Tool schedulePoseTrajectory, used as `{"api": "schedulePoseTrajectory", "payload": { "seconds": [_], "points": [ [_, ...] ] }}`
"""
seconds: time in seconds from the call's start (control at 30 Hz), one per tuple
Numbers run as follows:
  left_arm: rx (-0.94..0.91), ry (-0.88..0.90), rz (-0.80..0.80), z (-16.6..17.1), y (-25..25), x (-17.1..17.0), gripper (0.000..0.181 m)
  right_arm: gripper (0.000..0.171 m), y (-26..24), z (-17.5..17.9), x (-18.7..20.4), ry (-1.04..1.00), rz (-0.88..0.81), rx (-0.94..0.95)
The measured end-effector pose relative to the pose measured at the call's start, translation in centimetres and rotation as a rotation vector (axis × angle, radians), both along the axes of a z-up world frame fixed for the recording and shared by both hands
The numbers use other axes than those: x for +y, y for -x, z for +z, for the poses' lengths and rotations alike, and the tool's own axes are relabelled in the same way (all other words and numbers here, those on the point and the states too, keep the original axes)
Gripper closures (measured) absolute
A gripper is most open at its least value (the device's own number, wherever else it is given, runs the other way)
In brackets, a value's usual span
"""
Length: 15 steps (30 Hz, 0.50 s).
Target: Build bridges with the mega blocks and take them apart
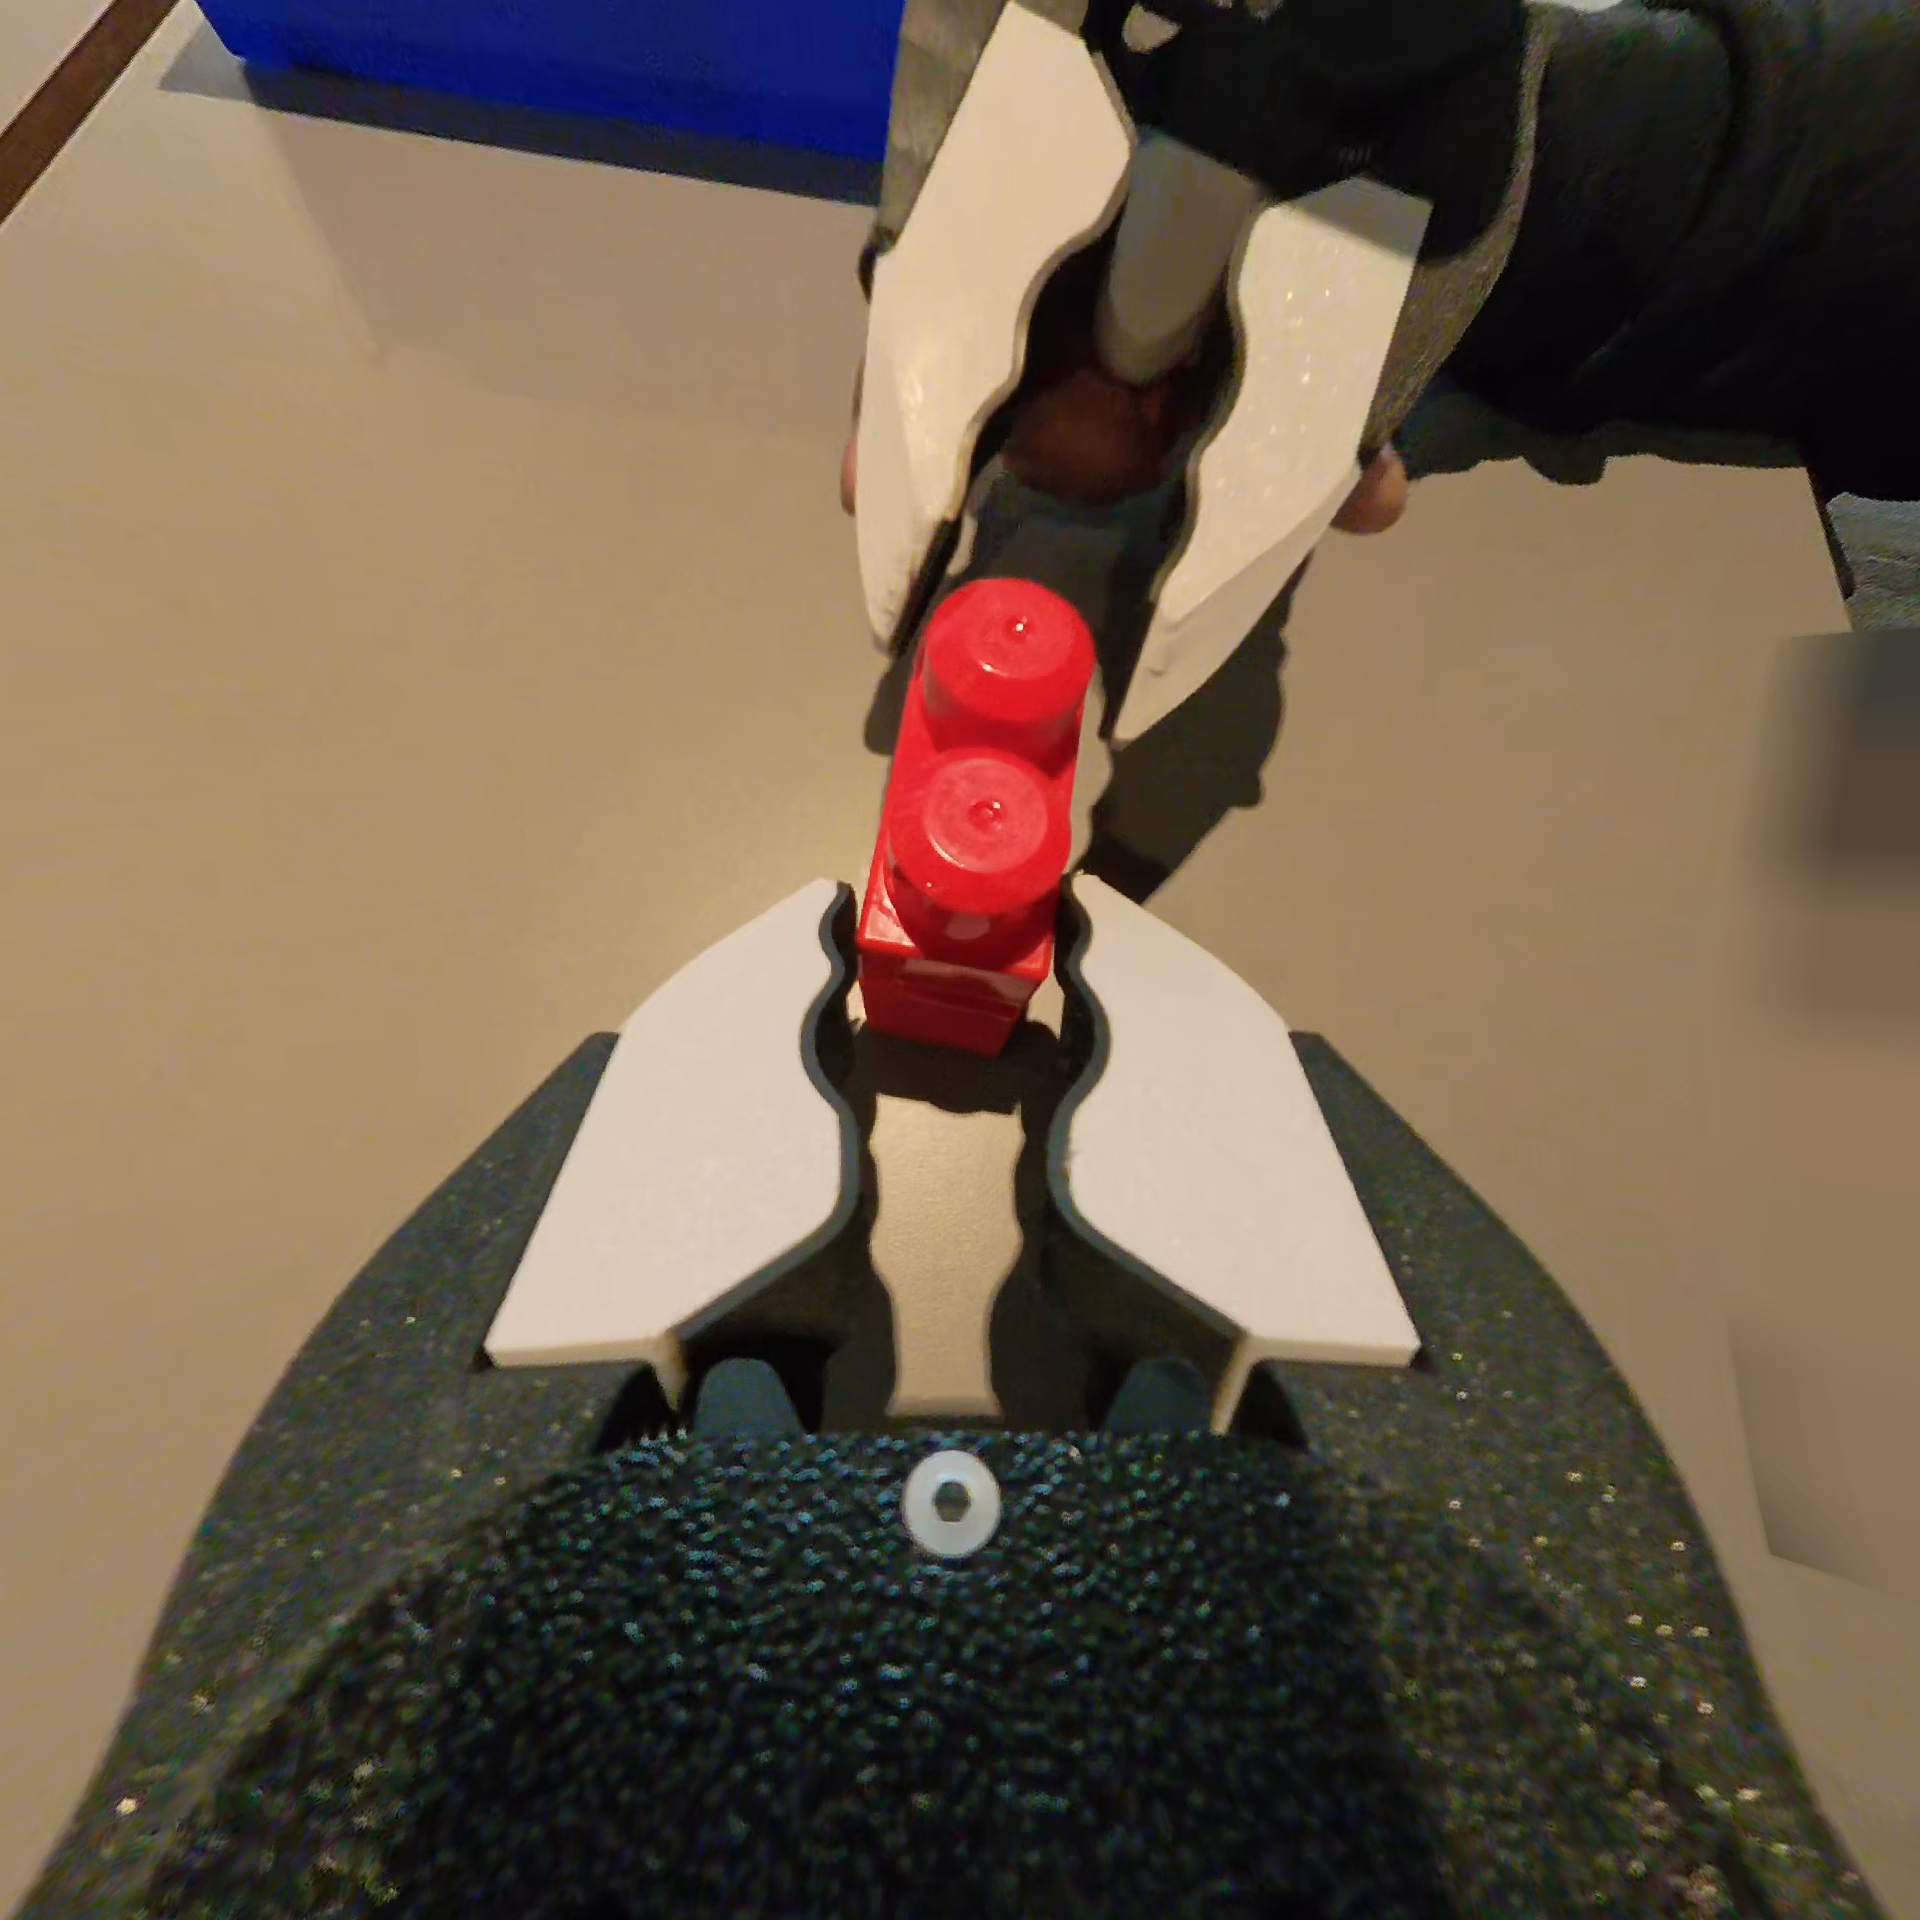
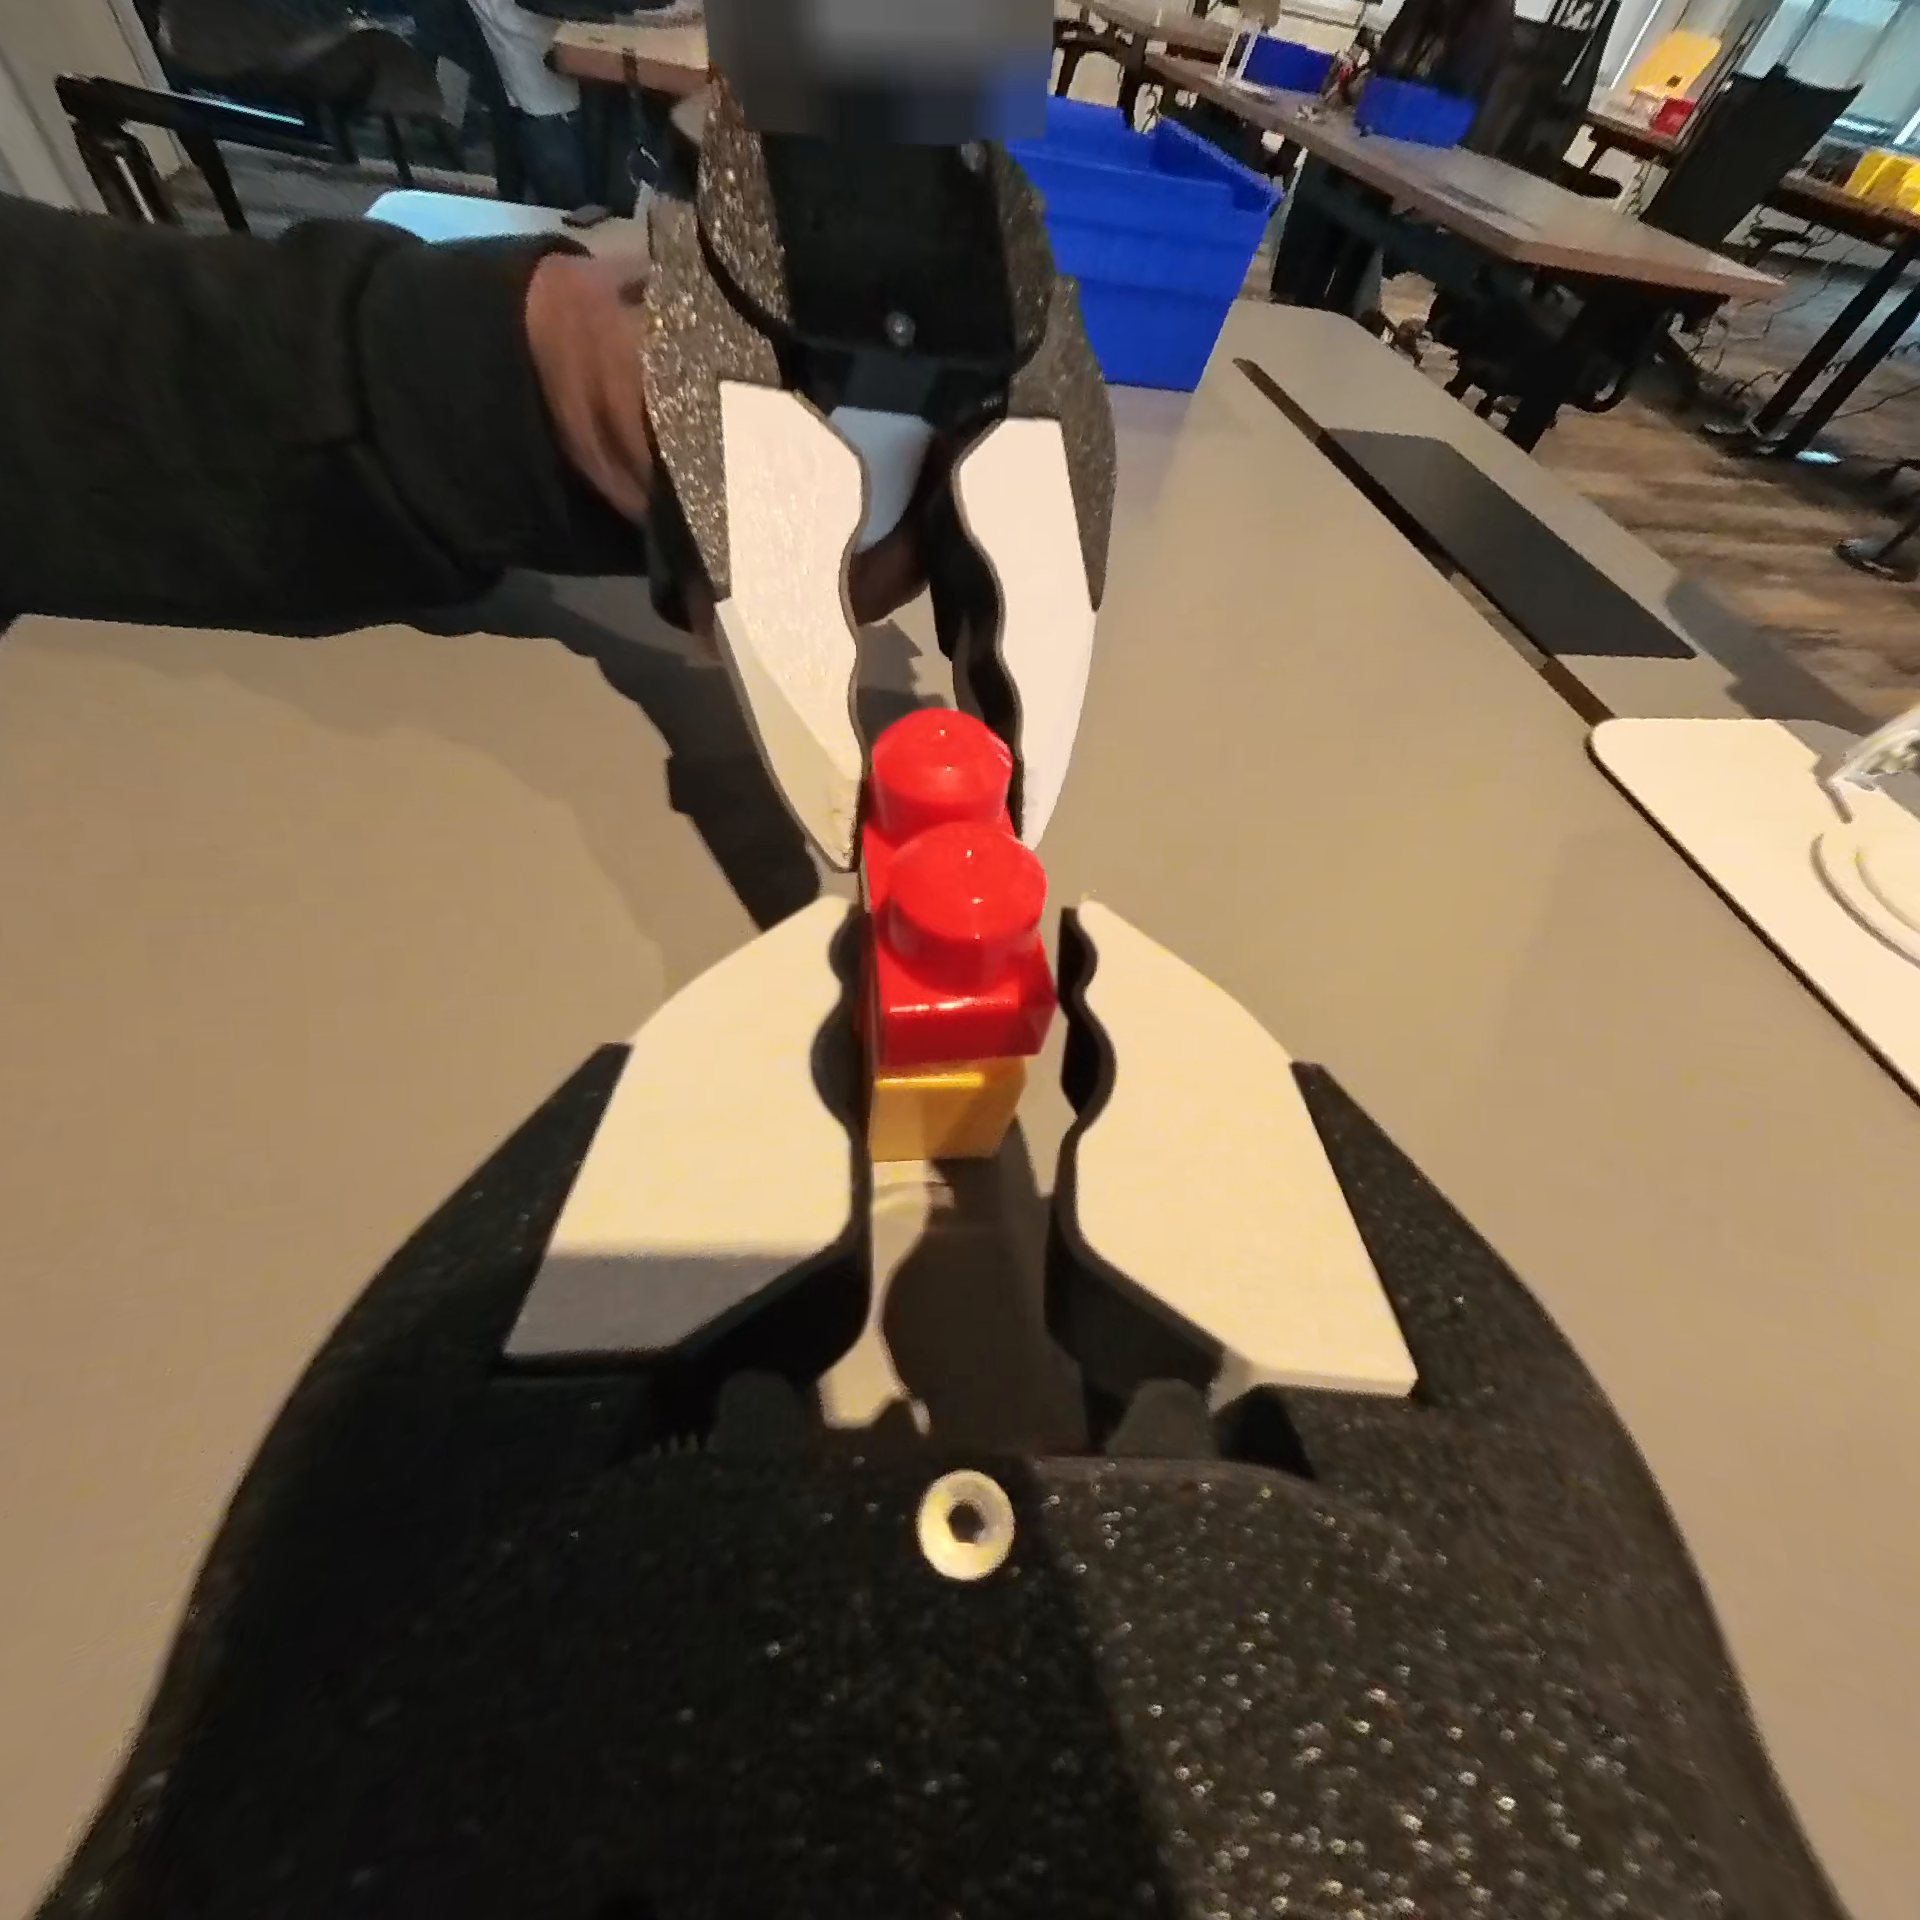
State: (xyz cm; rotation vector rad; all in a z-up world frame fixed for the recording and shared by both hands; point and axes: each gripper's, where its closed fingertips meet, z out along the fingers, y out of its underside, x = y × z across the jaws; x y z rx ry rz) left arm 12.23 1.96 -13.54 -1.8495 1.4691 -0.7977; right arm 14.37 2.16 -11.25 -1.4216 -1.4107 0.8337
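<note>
The left gripper (image 1: pixel 956 935) clamps the red block's (image 1: pixel 971 831) near end; the right gripper (image 2: pixel 961 935) stands narrowly apart around it, above a yellow block (image 2: pixel 940 1117).

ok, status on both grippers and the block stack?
Left gripper closed on red block. Right gripper open around the other end. Yellow block under red. Nothing in the way.

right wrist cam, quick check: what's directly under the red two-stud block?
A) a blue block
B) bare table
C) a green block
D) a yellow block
D: in the right wrist view a yellow block sits directly beneath the red two-stud block, between the fingers of the right gripper.
</note>
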Motion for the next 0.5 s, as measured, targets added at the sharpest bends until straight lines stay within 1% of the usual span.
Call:
{"api": "schedulePoseTrajectory", "payload": {
  "seconds": [0.03, 0.3, 0.5],
  "points": [
    [0.001, -0.001, 0.0, 0.0, 0.0, 0.0, 0.146, 0.14, 0.1, -0.2, -0.03, 0.001, 0.001, -0.009],
    [0.007, -0.018, 0.007, -0.04, 0.0, 0.1, 0.146, 0.143, 0.12, -0.39, 0.15, 0.063, -0.007, -0.005],
    [-0.041, 0.057, 0.012, -0.12, -0.1, 0.04, 0.146, 0.143, 0.07, -0.62, 0.24, 0.172, -0.003, -0.009]
  ]
}}
